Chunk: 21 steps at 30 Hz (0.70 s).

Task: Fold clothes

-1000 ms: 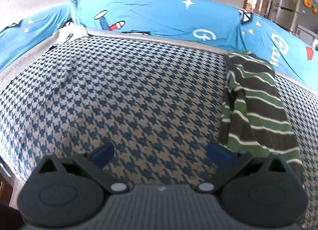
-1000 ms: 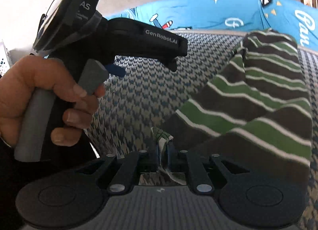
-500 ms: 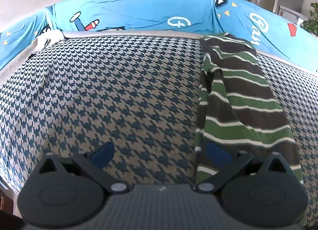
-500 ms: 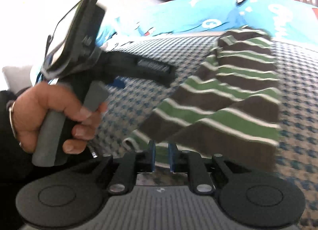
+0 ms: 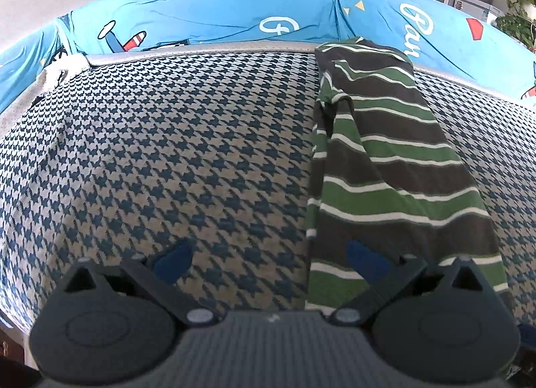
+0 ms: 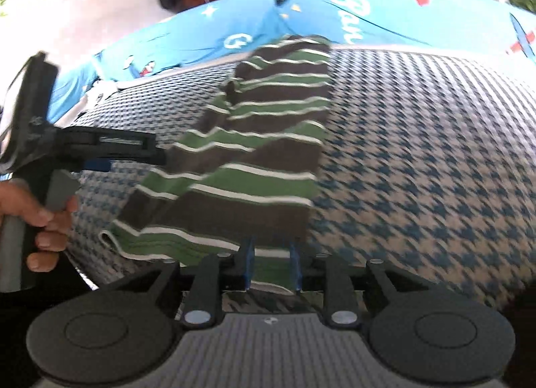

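The striped shirt point(image 5: 385, 160) lies on the checked bed cover point(image 5: 174, 153) as a long narrow strip, its long axis running from the near edge away toward the blue sheet point(image 5: 217, 16) at the far side. Its near end sits right at the right gripper point(image 6: 271, 267), whose jaws stand a little apart with the hem between them; motion blur keeps me from telling whether they bite it. The left gripper point(image 5: 271, 260) has its jaws spread wide and holds nothing; the shirt's left edge lies just inside its right finger, so the cloth is to its right. The right one is nearer the hem. The left view shows the sleeve tucked along the strip; the right view shows the hand point(image 6: 37, 213) holding the left tool.
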Tool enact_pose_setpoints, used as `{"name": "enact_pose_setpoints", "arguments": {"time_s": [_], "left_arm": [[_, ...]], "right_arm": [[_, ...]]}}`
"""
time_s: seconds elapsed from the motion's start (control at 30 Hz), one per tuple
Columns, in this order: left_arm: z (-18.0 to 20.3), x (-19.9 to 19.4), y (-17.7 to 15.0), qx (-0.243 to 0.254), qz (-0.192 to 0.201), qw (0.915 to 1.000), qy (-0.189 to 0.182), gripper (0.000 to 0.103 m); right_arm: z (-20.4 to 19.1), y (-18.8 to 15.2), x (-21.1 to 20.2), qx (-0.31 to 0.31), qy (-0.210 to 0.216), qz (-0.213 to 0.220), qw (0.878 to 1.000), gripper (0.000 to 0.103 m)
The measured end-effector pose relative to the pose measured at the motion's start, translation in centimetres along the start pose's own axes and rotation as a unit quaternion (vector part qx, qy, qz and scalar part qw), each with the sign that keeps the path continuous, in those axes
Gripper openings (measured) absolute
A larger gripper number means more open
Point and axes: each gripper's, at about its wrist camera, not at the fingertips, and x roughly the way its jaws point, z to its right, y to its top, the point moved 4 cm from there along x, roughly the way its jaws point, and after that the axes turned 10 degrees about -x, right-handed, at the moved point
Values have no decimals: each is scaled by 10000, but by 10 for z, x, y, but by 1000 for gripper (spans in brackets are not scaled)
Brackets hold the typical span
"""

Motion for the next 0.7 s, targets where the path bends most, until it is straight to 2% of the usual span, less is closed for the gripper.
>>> {"name": "enact_pose_setpoints", "arguments": {"time_s": [0.13,0.23,0.43,0.6,0.7], "left_arm": [[0,1,0,15,-30,10000,-8,103],[-2,2,0,-8,-63,10000,8,103],[-2,3,-1,-38,-96,9999,1,103],[-3,6,-1,-94,-148,9998,20,103],[-4,8,-1,-151,-178,9997,44,103]], "right_arm": [[7,-4,3,236,66,-40,9997,29],[6,-5,3,190,71,3,9998,33],[3,-7,6,110,41,80,9999,33],[3,-7,6,163,89,102,9998,12],[3,-5,1,204,28,101,9997,9]]}}
